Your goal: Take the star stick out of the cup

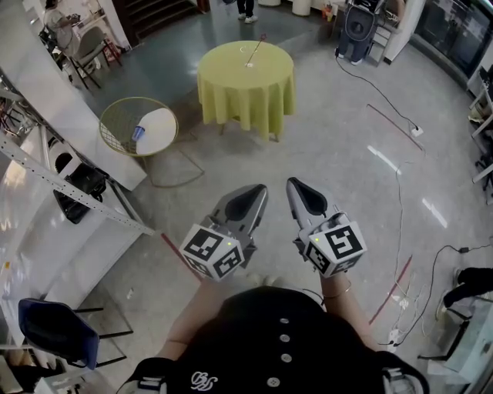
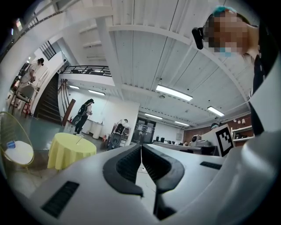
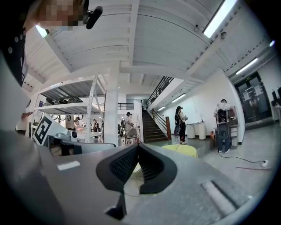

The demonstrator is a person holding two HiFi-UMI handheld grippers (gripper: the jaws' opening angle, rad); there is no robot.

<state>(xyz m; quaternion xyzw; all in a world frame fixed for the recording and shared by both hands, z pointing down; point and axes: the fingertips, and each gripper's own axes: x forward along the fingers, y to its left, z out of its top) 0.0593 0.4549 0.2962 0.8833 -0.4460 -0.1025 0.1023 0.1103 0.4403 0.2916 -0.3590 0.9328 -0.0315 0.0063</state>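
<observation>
Both claws sit low in front of me, side by side over the grey floor (image 1: 347,154), tips pointing ahead; they are near each other but not touching.

Left claw (image 2: 141,149): jaws shut tip to tip, nothing between them.

Right claw (image 3: 137,147): jaws also closed, tips meeting, empty.

Ahead and to the left: a wire chair (image 1: 115,115) with a round white seat and a small blue item (image 1: 137,132) lying on it. White shelving (image 1: 46,177) runs along the left side. Thin cables (image 1: 400,177) trail across the floor on the right.

Further ahead, well apart from both claws: a round table (image 1: 231,88) under a yellow cloth. A small white cup (image 1: 249,65) stands near the middle of the top. The stick (image 1: 257,48) is in the cup, leaning up and away to the right. Its star end is too small to make out. I see nothing else on the table.

Beyond the table: a person's feet (image 1: 246,15) at the top edge.
</observation>
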